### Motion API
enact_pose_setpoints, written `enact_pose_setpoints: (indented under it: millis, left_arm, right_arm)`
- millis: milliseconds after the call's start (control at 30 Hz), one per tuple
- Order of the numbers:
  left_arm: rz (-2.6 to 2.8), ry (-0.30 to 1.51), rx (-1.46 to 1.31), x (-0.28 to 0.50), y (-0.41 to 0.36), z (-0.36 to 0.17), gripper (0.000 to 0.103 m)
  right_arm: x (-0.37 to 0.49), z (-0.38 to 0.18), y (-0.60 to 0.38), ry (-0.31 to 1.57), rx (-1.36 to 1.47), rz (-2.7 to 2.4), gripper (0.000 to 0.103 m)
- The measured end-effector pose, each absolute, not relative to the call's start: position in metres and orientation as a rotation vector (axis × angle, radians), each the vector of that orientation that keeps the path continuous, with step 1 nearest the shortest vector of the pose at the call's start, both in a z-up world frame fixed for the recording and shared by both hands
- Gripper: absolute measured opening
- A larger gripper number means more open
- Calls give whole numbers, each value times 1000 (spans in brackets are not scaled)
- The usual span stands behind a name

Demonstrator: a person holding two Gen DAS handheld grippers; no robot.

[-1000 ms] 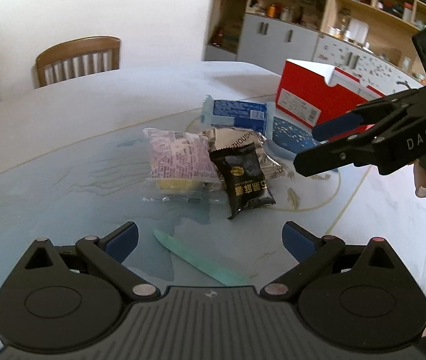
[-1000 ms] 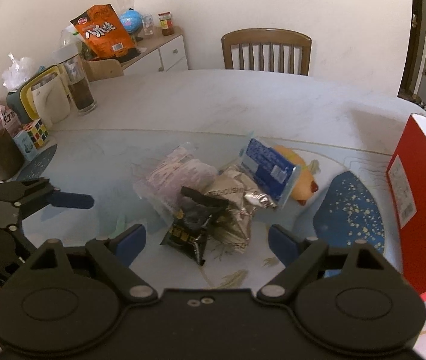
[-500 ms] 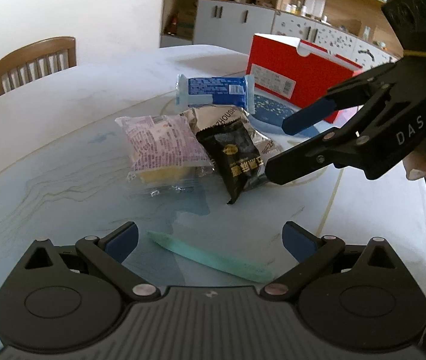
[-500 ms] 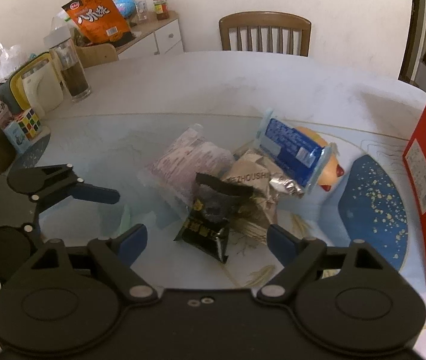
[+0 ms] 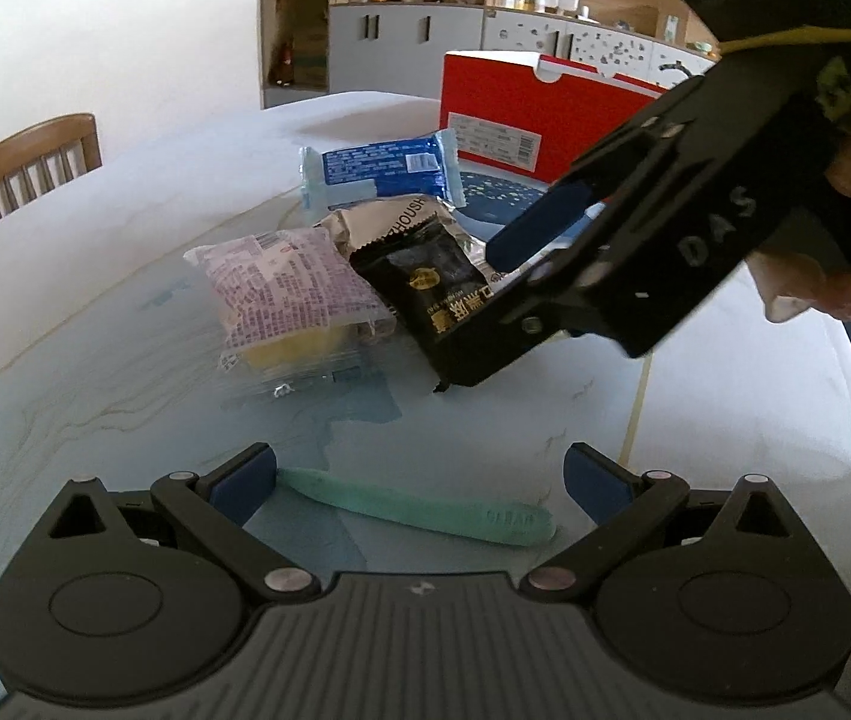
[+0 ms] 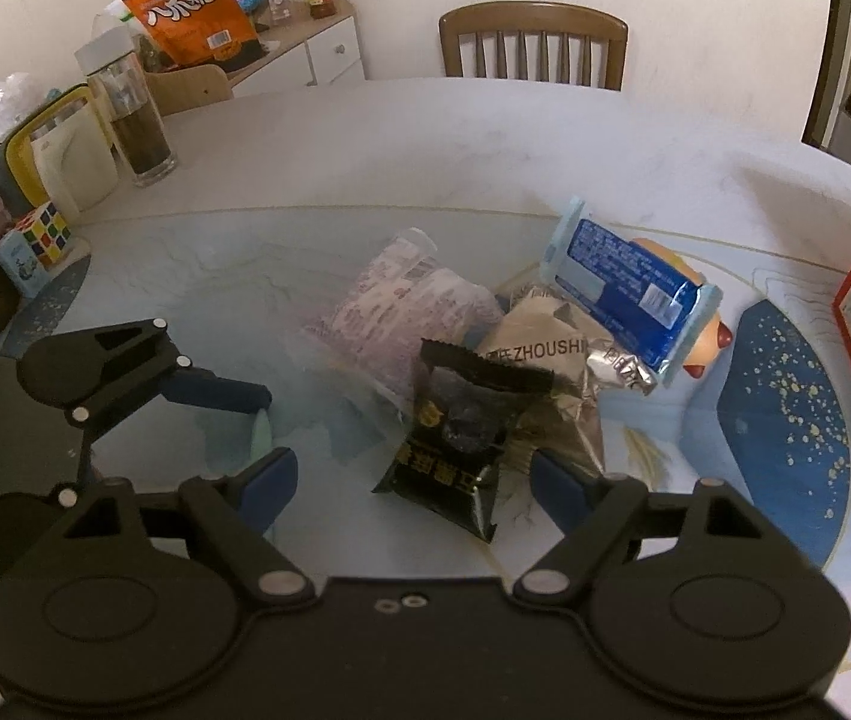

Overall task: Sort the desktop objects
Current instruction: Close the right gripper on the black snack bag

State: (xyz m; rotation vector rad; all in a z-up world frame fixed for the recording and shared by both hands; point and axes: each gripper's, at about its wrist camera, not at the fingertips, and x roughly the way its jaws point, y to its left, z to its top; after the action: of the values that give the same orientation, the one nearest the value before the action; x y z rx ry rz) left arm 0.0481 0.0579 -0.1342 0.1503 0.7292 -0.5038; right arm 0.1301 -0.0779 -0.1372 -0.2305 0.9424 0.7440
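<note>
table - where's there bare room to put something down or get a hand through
Free: the far table between the snack pile and the chair; also the strip between the pink packet and the green strip. Crowded: the middle, where the black packet, silver packet and blue packet overlap, the red box beyond.

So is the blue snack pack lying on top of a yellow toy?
Yes, in the right wrist view the blue snack pack rests over the yellow toy, whose rounded end pokes out beside it.
</note>
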Motion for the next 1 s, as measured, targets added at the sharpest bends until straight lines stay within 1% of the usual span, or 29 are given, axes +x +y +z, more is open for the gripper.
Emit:
enact_pose_setpoints:
  millis: [267,433,533,567,667,700,733,767,800,833,867,967,1000]
  left_arm:
    - [-520,695,202,42,57,-138,102]
    - [-514,688,201,41,57,-139,102]
    - [-503,682,197,40,58,-139,98]
    - [-497,680,195,40,59,-138,95]
    - [-481,678,187,39,59,-138,93]
    - [-474,677,188,38,58,-138,89]
    - [-464,671,185,38,58,-137,80]
    - [-458,660,180,38,59,-135,56]
    - [-445,661,177,39,59,-133,41]
    - [-435,665,172,41,59,-132,39]
    - [-433,669,167,42,60,-132,38]
    - [-439,678,167,42,60,-131,40]
    - [-438,680,165,41,60,-131,50]
  right_arm:
    - [138,-148,-72,972,-209,705,78]
    - [140,-151,-70,988,-211,687,72]
    - [140,-153,-69,998,-220,674,62]
    - [140,-154,-70,1001,-219,672,57]
    - [140,-153,-71,999,-224,668,51]
    - [140,-153,-72,998,-224,668,48]
    - [140,-153,-72,1000,-220,667,46]
    - [140,-152,-72,1002,-217,667,45]
    - [139,-152,-73,1000,-217,666,43]
    - [139,-151,-73,997,-217,666,42]
    - [138,-151,-74,995,-218,668,41]
    - [137,-150,-75,994,-219,671,40]
    - [137,-149,-75,993,-218,672,40]
